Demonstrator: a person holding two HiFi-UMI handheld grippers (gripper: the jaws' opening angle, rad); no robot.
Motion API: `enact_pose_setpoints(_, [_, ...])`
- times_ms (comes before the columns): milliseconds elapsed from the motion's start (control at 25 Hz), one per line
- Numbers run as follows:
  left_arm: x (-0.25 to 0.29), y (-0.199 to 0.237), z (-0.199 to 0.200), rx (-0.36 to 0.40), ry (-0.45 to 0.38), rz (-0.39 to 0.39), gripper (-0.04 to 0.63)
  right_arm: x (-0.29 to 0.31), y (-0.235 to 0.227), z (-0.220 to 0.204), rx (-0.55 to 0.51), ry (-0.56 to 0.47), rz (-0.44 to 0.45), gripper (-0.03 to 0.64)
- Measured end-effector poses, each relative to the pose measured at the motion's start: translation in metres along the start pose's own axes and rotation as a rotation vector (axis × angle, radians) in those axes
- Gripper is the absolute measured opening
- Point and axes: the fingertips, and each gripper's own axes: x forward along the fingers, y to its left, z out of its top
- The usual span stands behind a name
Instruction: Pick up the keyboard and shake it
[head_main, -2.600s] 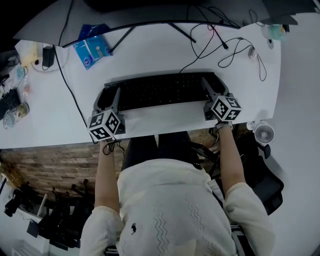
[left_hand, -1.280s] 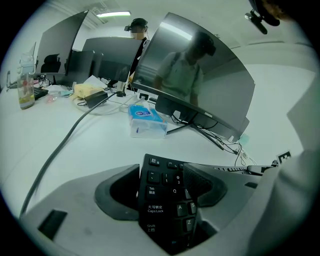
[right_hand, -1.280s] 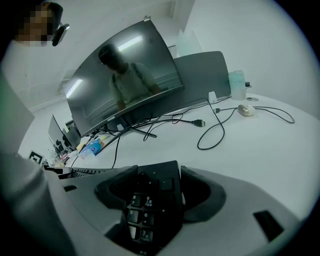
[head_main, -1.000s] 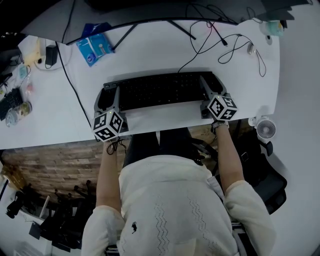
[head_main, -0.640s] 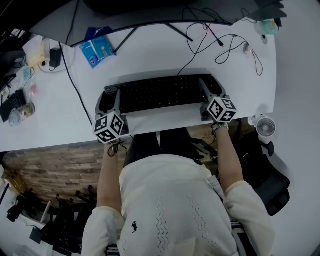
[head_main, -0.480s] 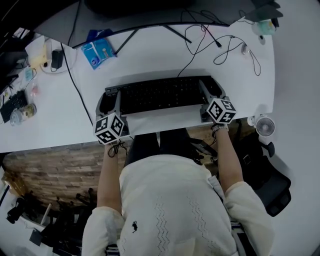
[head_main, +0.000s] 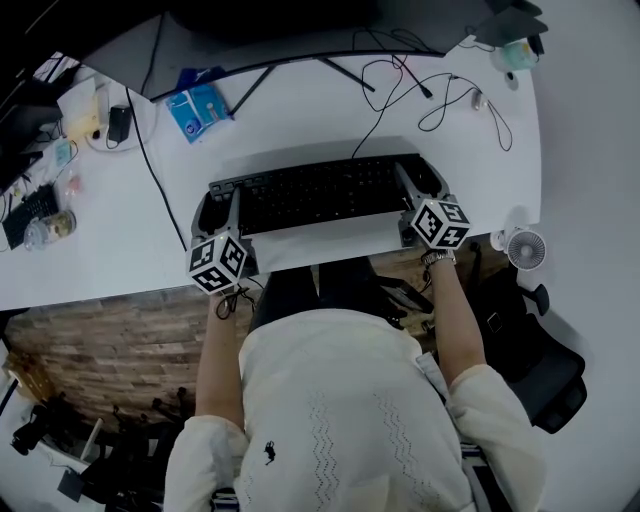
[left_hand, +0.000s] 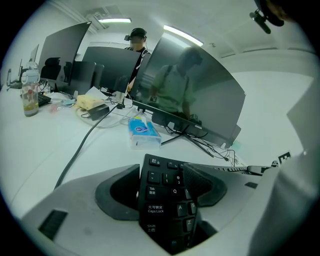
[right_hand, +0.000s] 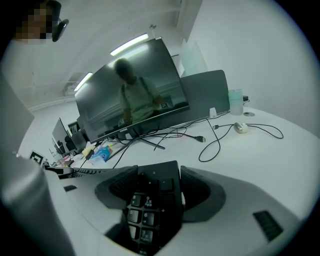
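A black keyboard is gripped at both ends over the front of the white desk. A thin shadow along its far edge suggests it hangs just above the surface. My left gripper is shut on its left end. In the left gripper view the Tab and Caps Lock keys sit between the grey jaws of the left gripper. My right gripper is shut on the right end, where the number-pad keys fill the gap of the right gripper.
A large dark monitor stands at the desk's back, with a blue tissue pack left of its stand. Loose cables lie back right near a cup. A small fan sits off the right corner. A bottle stands far left.
Both grippers stay shut on the keyboard. It has shifted slightly toward the person, and the head view has tipped a little.
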Motion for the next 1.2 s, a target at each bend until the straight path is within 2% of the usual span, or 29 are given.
enact_pose_setpoints(480, [-0.012, -0.008, 0.017, 0.014, -0.050, -0.024, 0.259, -0.017, 0.009, 0.017, -0.016, -0.055, -0.001, 0.265])
enact_pose_setpoints(1200, [-0.034, -0.026, 0.069, 0.058, -0.169, -0.072, 0.259, -0.044, 0.029, 0.065, -0.042, -0.188, 0.014, 0.265])
